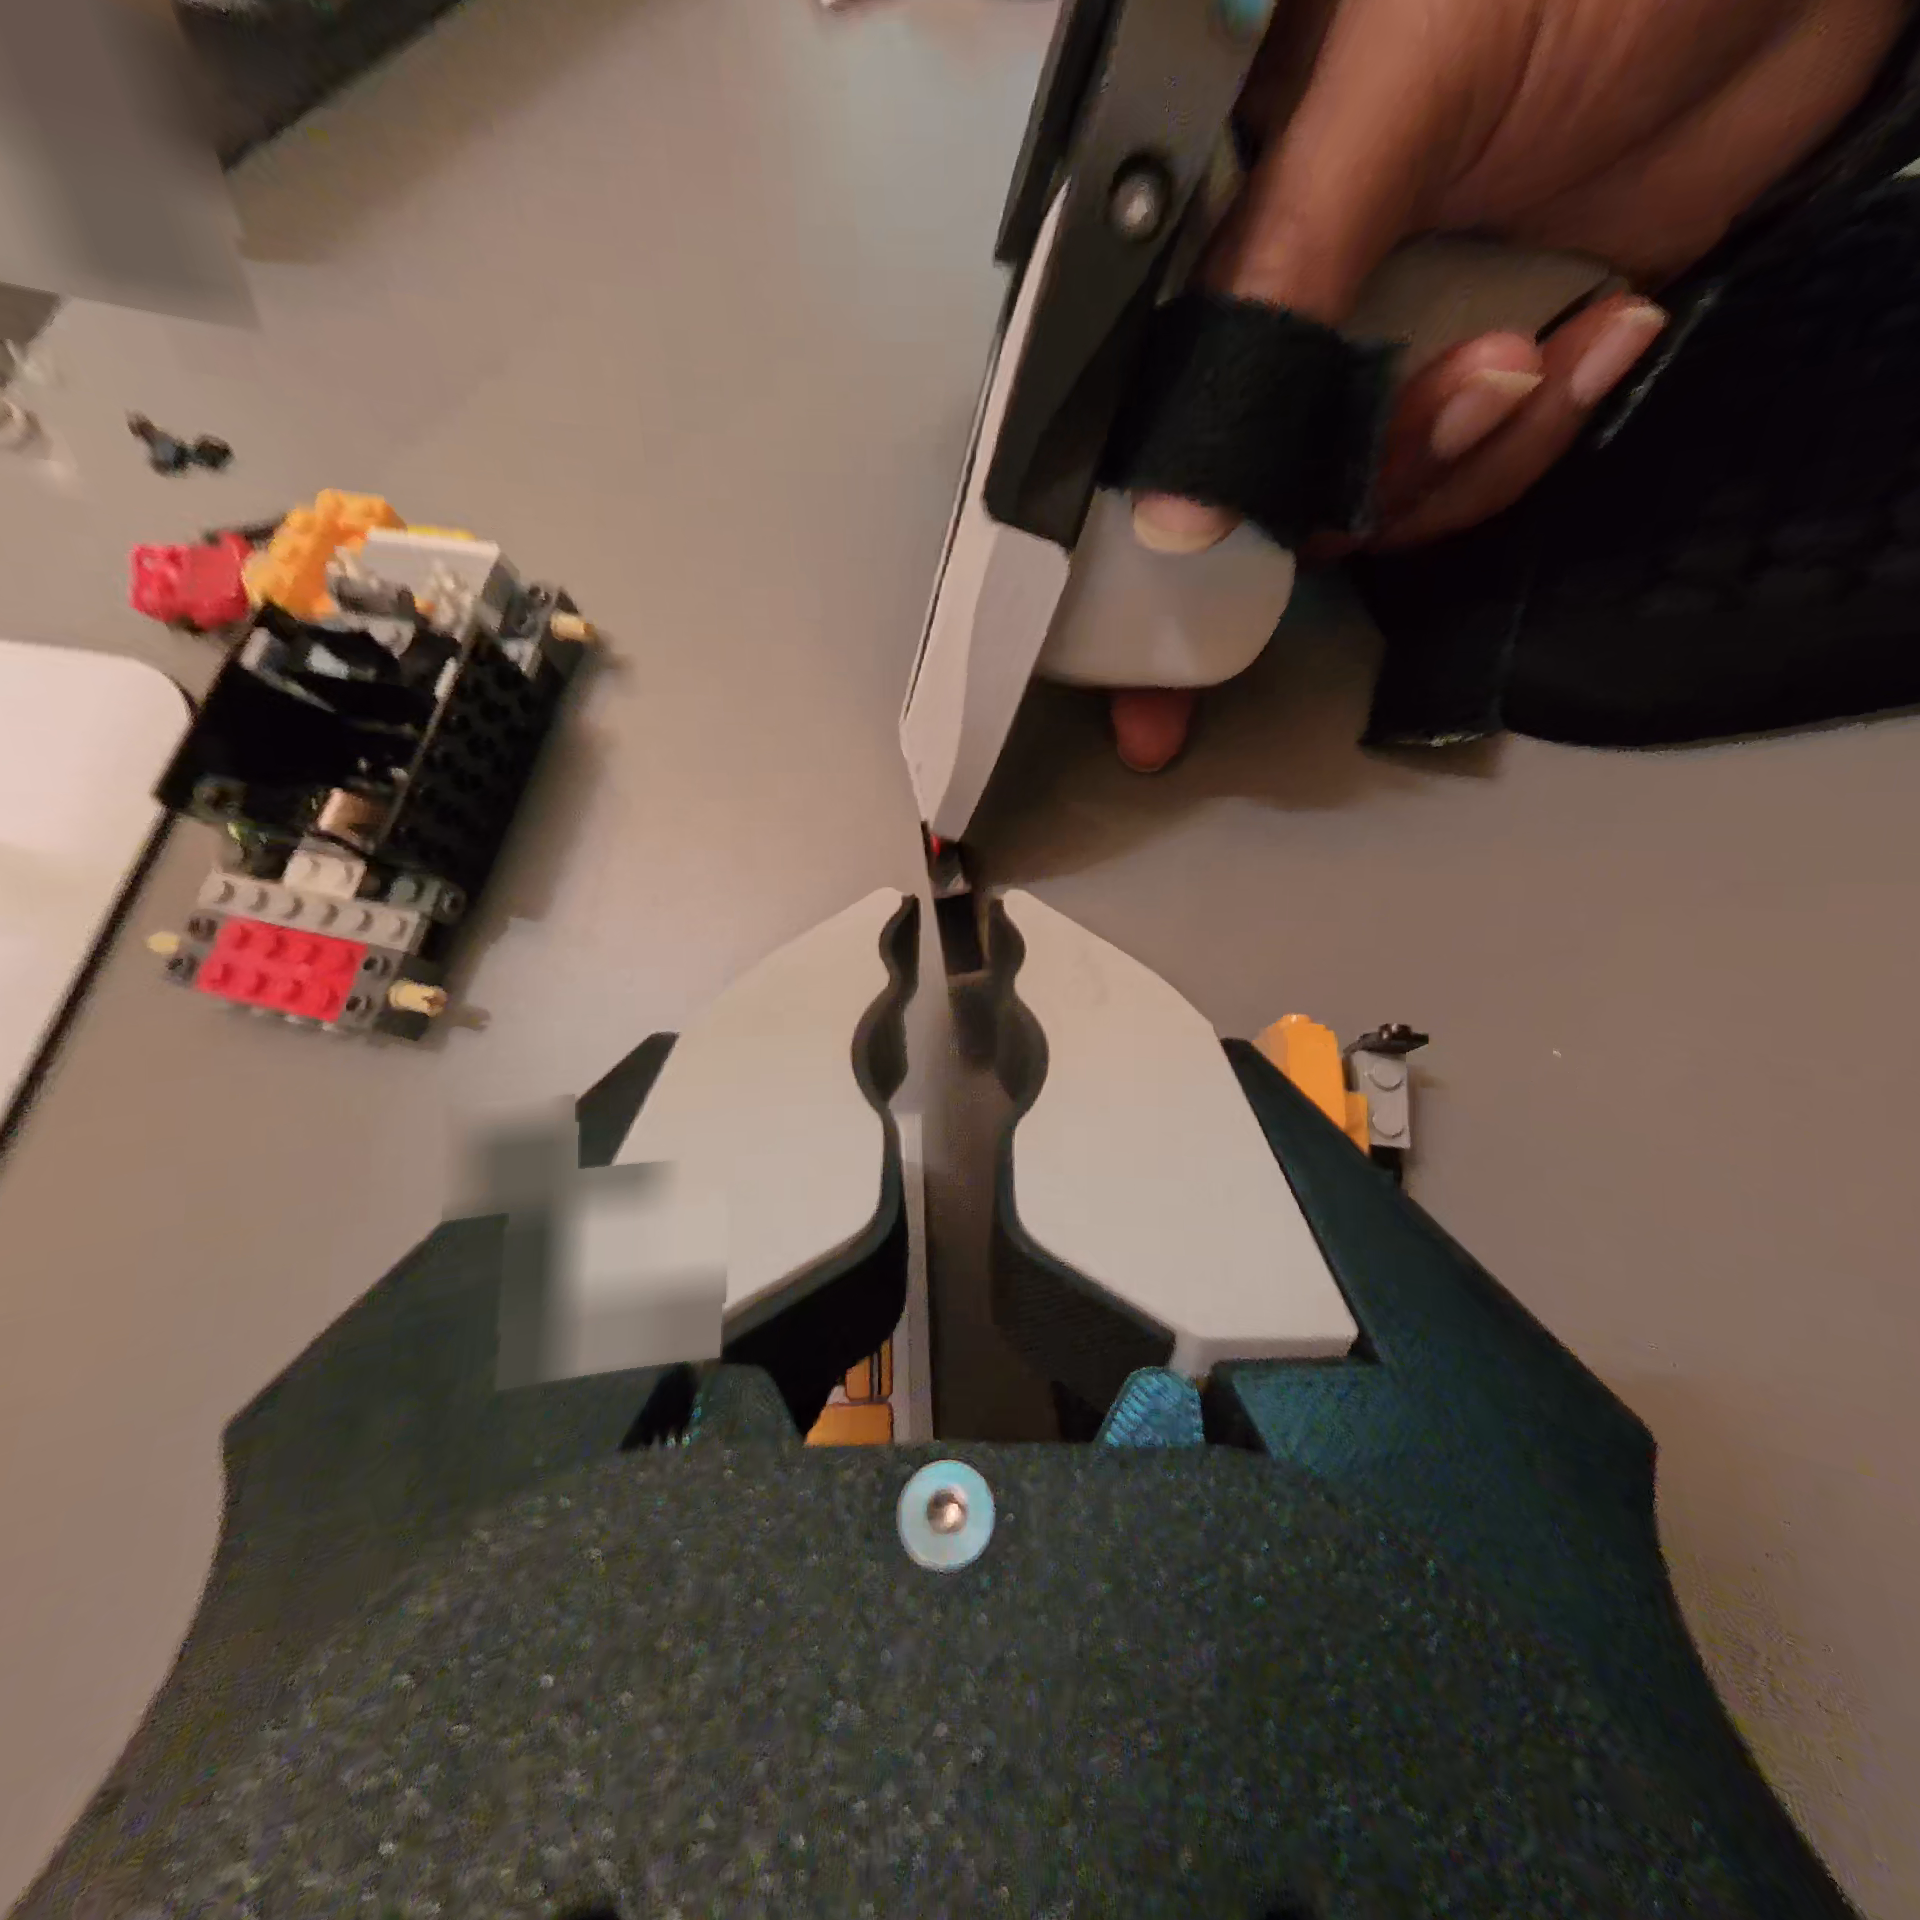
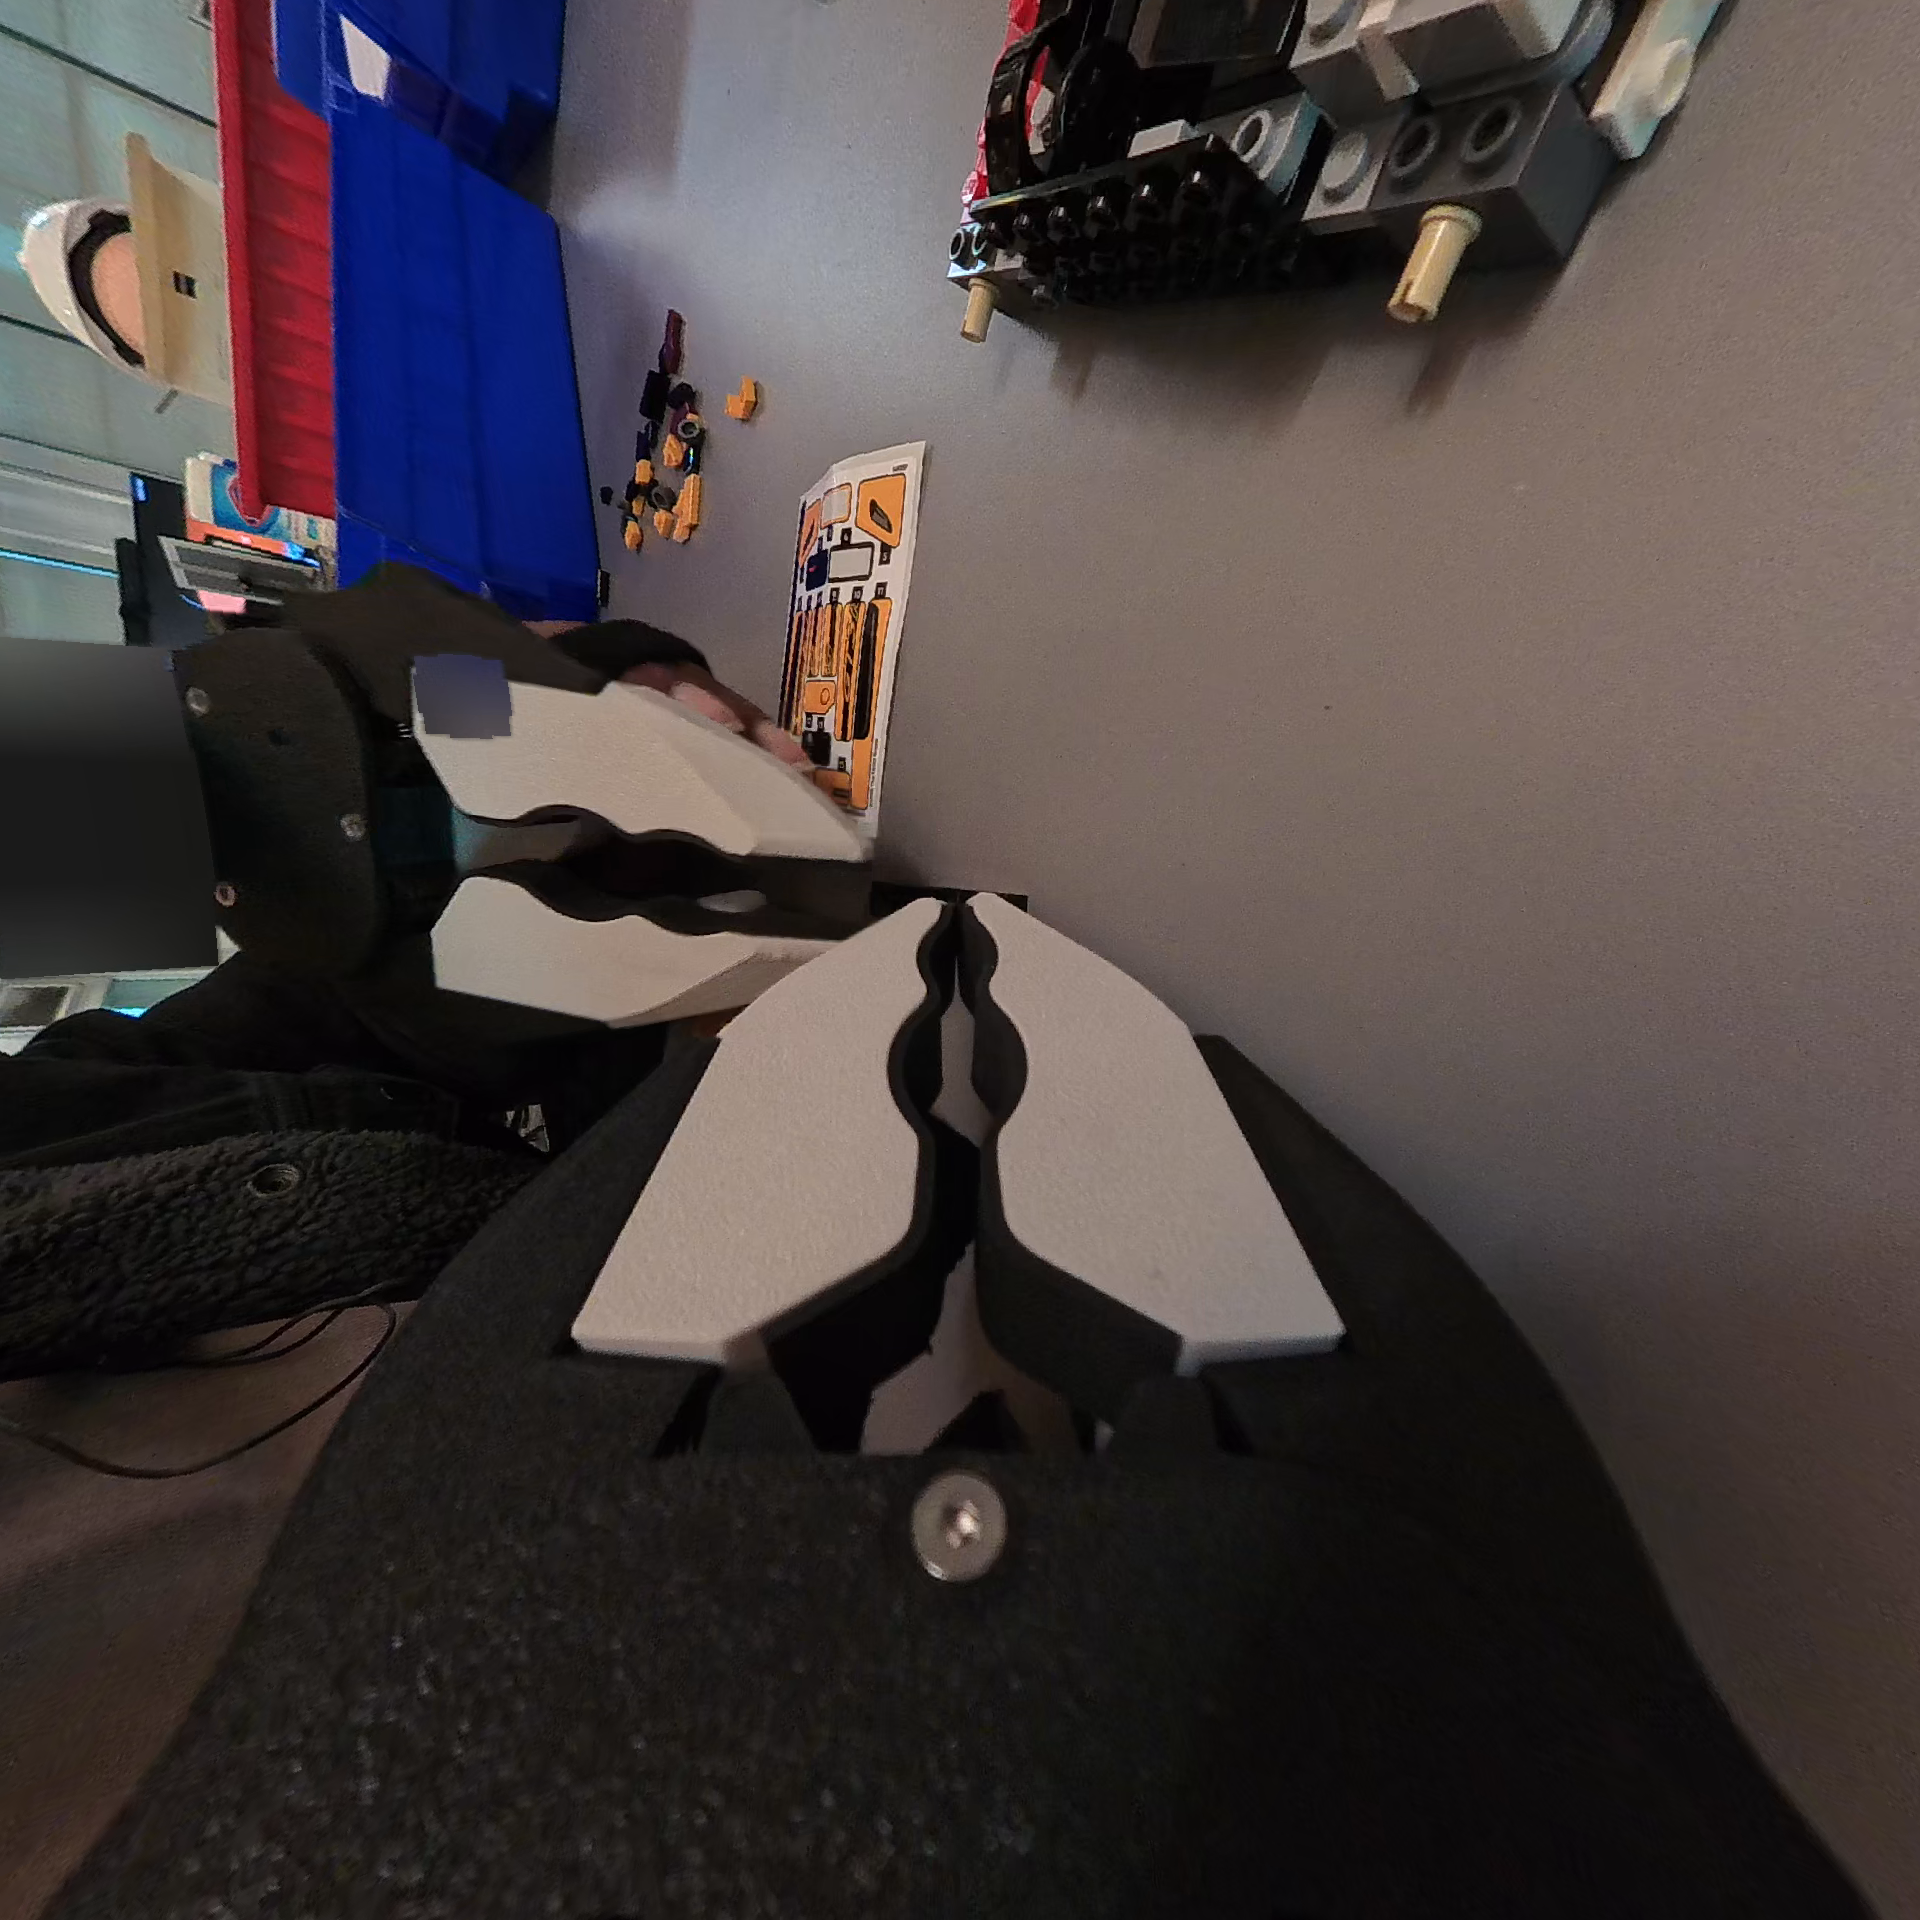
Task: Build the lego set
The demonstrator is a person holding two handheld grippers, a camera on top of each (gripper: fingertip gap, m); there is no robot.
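My left gripper (image 1: 951, 909) is nearly shut on a small black piece (image 1: 961, 951) held between its tips above the grey table (image 1: 675, 312). My right gripper (image 1: 940, 831) comes in from above, seen edge-on, with a hand (image 1: 1507, 156) on it. Its tip meets the left gripper's tips and pinches a small dark piece with a red spot (image 1: 945, 857). In the right wrist view my right gripper (image 2: 956, 912) is shut, and the left gripper (image 2: 857, 883) lies just to its left. The partly built black, grey and red car (image 1: 343, 748) stands at the left; it also shows in the right wrist view (image 2: 1299, 135).
A small orange and grey sub-assembly (image 1: 1351, 1091) lies by the left gripper's right side. Small black parts (image 1: 177, 449) lie far left, next to a white flat object (image 1: 62, 810). A sticker sheet (image 2: 852, 623), loose orange and black pieces (image 2: 665, 457) and blue bins (image 2: 447, 312) lie beyond. The grippers are tip to tip, or close to it.
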